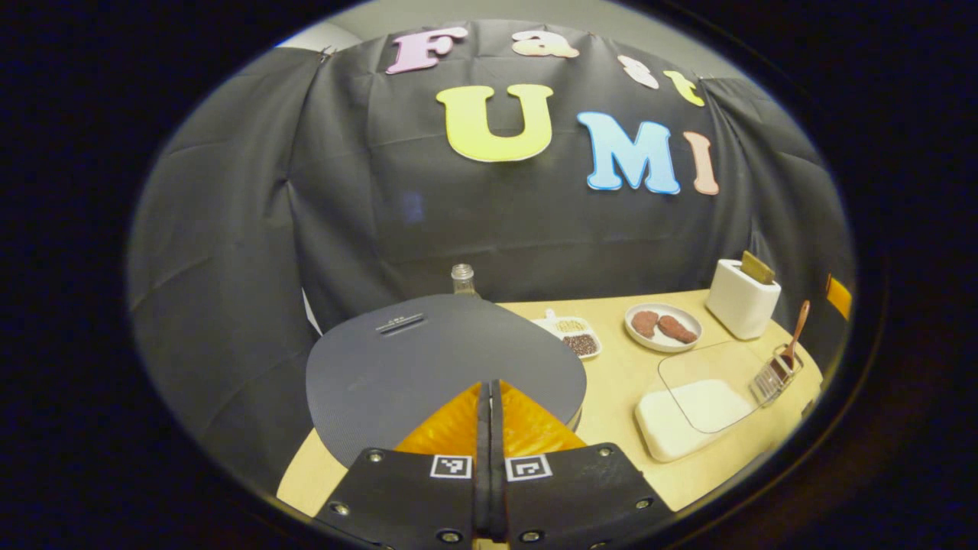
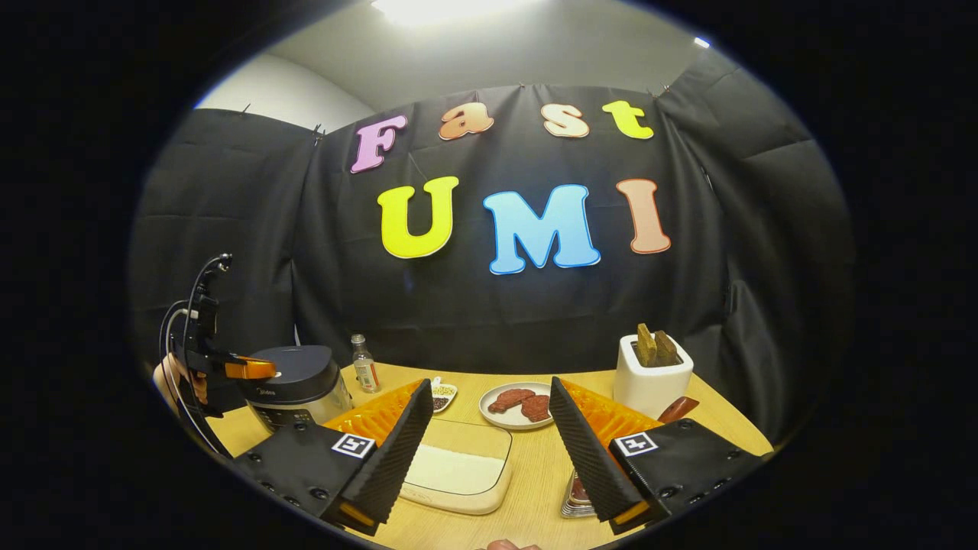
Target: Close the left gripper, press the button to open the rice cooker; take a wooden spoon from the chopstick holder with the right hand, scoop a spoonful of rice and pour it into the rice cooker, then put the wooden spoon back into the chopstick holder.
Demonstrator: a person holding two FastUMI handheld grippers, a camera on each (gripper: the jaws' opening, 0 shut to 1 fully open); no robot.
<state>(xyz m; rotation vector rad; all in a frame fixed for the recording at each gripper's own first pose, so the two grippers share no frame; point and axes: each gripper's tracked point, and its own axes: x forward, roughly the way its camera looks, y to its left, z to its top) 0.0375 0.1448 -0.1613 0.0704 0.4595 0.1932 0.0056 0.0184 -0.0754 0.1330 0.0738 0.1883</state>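
With its fingers pressed together, the left hand-held gripper [image 1: 490, 397] sits over the near edge of the rice cooker [image 1: 447, 367], whose lid is down, and points along the lid toward the back wall. The button isn't visible from here; my guess is it's on the cooker's front, under the tips. The right hand-held gripper [image 2: 489, 435] is spread wide and empty above the rice container [image 2: 458, 470]. The wooden spoon [image 1: 795, 336] stands in the chopstick holder [image 1: 775, 374] at the tabletop's [image 1: 619, 382] right edge, nearer the right hand.

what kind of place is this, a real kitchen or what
Likely a staged kitchen booth, not a real kitchen: a rice cooker, a toaster and a plate of food on a small table with black cloth behind.
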